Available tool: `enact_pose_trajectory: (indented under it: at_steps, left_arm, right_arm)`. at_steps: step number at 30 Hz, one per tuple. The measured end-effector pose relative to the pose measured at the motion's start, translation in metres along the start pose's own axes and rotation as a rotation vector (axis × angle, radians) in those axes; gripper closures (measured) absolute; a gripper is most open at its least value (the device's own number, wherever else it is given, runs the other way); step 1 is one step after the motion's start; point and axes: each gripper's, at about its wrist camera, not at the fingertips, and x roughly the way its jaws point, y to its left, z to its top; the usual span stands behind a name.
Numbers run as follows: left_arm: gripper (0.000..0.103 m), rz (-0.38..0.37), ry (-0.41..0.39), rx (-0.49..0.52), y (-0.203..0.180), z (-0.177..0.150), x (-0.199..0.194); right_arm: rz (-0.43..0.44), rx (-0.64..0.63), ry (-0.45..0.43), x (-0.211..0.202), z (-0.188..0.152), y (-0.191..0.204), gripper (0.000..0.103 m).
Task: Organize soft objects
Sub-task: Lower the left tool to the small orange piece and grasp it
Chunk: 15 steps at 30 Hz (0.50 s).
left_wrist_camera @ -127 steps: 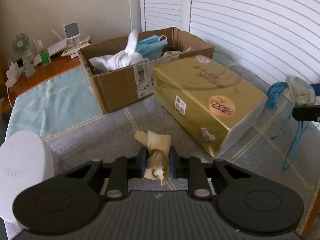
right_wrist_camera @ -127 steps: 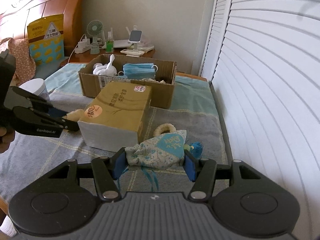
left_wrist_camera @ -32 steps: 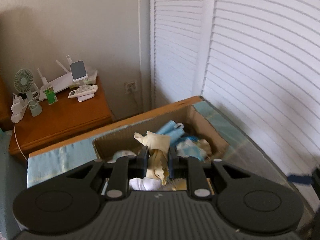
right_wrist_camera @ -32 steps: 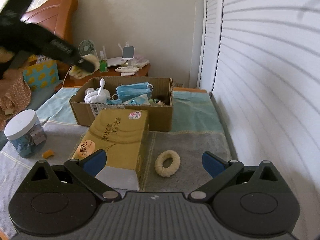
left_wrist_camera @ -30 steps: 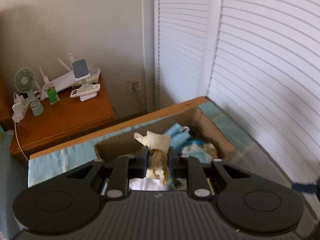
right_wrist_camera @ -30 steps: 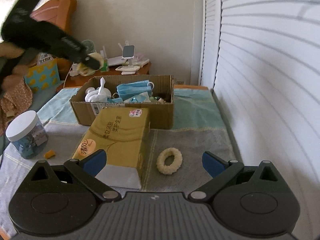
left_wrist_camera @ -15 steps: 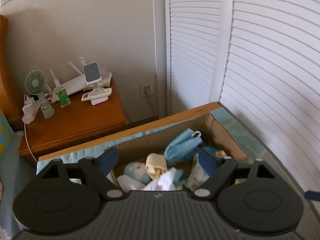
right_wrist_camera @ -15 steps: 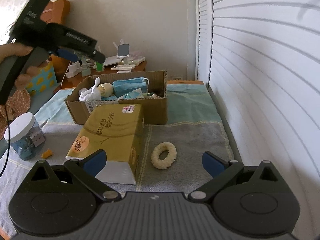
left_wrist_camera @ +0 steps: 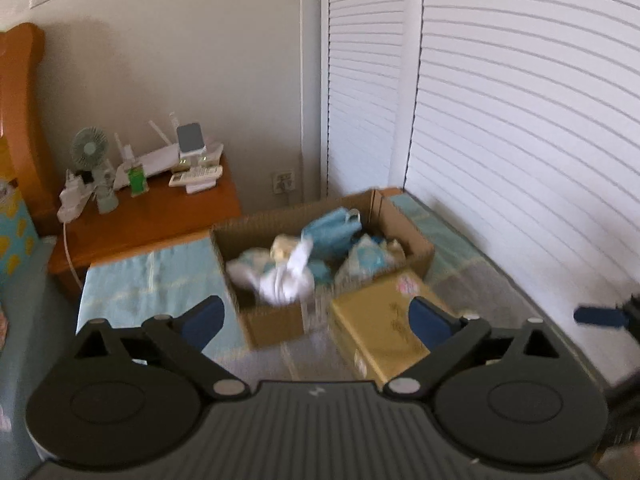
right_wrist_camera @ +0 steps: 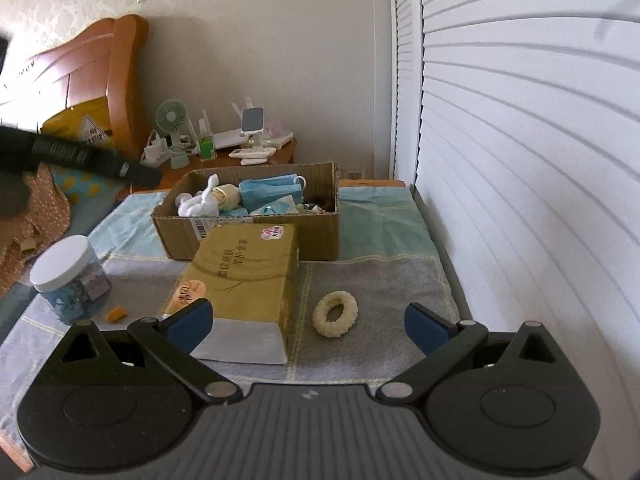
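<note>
Gold tissue pack (right_wrist_camera: 244,280) is laid flat on the bed (right_wrist_camera: 380,280), long axis running from the near edge back toward the cardboard box (right_wrist_camera: 256,236), far end touching the box's front wall. Box is set open-topped behind it, long side across the bed. Box is filled with soft items: white cloth (right_wrist_camera: 198,202), cream roll (right_wrist_camera: 226,196) beside it, blue face masks (right_wrist_camera: 272,192) toward the right; the rest is too jumbled to be identified. Clear jar (right_wrist_camera: 70,280) with a white lid is stood upright well left of the pack. Cream scrunchie (right_wrist_camera: 335,314) is left flat on the grey blanket just right of the pack, hole facing up.

Left gripper (left_wrist_camera: 316,320) is angled down at the box from the near side, jaws opening to a wide spread, nothing between them. Right gripper (right_wrist_camera: 306,322) is angled down over the pack and scrunchie, jaws spread wide, nothing gripped.
</note>
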Motion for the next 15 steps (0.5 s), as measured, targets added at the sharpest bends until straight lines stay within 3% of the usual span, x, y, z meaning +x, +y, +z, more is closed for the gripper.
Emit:
enact_pose_trajectory:
  at_steps: [9,15]
  left_arm:
    - [0.004,0.063,0.052,0.011,-0.008,-0.067,-0.005]
    - [0.005,0.071,0.113,-0.052,-0.003,-0.096,0.009]
  right_arm:
    - [-0.033,-0.003,0.005,-0.008,-0.008,0.0,0.0]
    - [-0.075,-0.007,0.035,-0.002,-0.017,-0.005,0.0]
